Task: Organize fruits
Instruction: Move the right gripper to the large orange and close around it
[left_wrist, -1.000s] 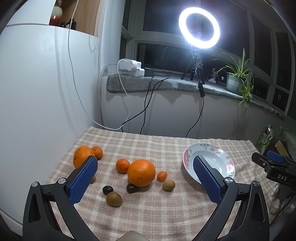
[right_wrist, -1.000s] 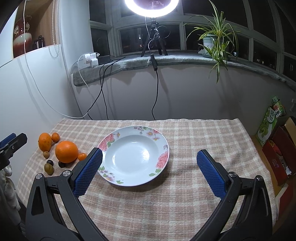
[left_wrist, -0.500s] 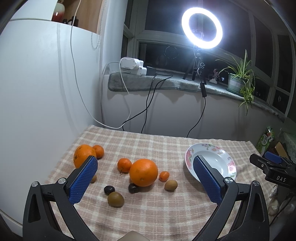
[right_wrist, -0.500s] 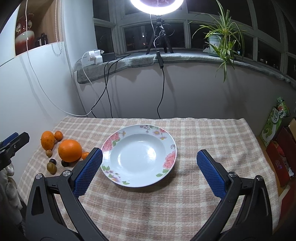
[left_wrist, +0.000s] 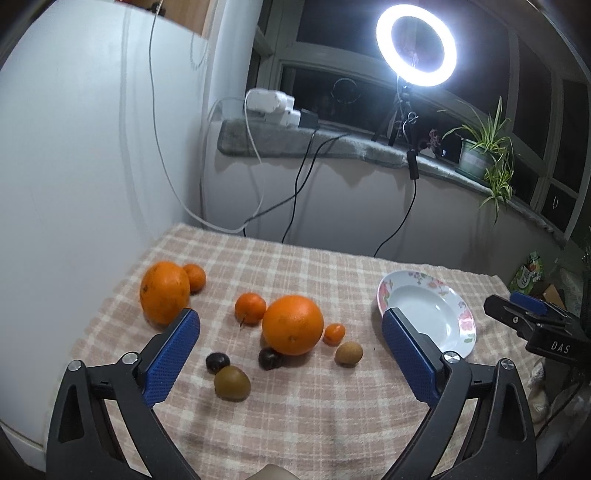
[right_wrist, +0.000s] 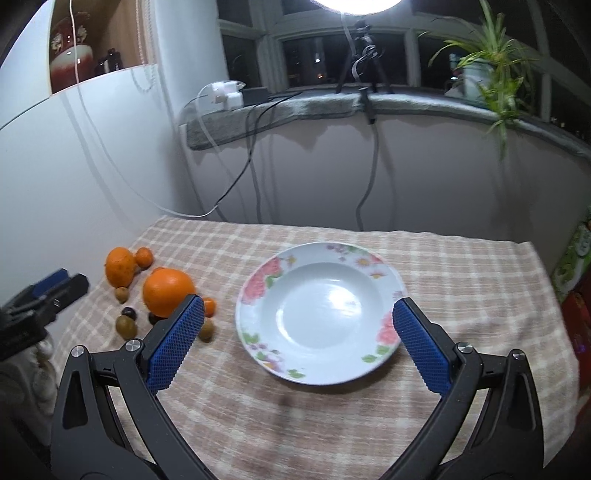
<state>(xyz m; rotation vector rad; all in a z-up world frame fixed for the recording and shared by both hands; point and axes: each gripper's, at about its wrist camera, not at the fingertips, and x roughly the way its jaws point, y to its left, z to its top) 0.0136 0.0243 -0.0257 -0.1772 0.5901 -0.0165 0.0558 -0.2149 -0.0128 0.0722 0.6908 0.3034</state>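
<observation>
A floral white plate (right_wrist: 321, 314) sits empty on the checked cloth; it also shows in the left wrist view (left_wrist: 428, 314). Left of it lie a large orange (left_wrist: 293, 325), a second large orange (left_wrist: 164, 291), small tangerines (left_wrist: 250, 308), two kiwis (left_wrist: 232, 383), and dark plums (left_wrist: 217, 362). My left gripper (left_wrist: 291, 354) is open and empty, hovering in front of the fruit. My right gripper (right_wrist: 297, 339) is open and empty, above the plate's near side.
A white cabinet wall (left_wrist: 74, 166) borders the table's left side. Cables (left_wrist: 295, 192) hang behind from a windowsill with a ring light (left_wrist: 415, 46) and a potted plant (left_wrist: 480, 155). Boxes (right_wrist: 576, 266) stand off the right table edge.
Both grippers have moved forward and a little lower toward the table; the fruit and the plate look larger. Both stay open. Nothing on the table has moved.
</observation>
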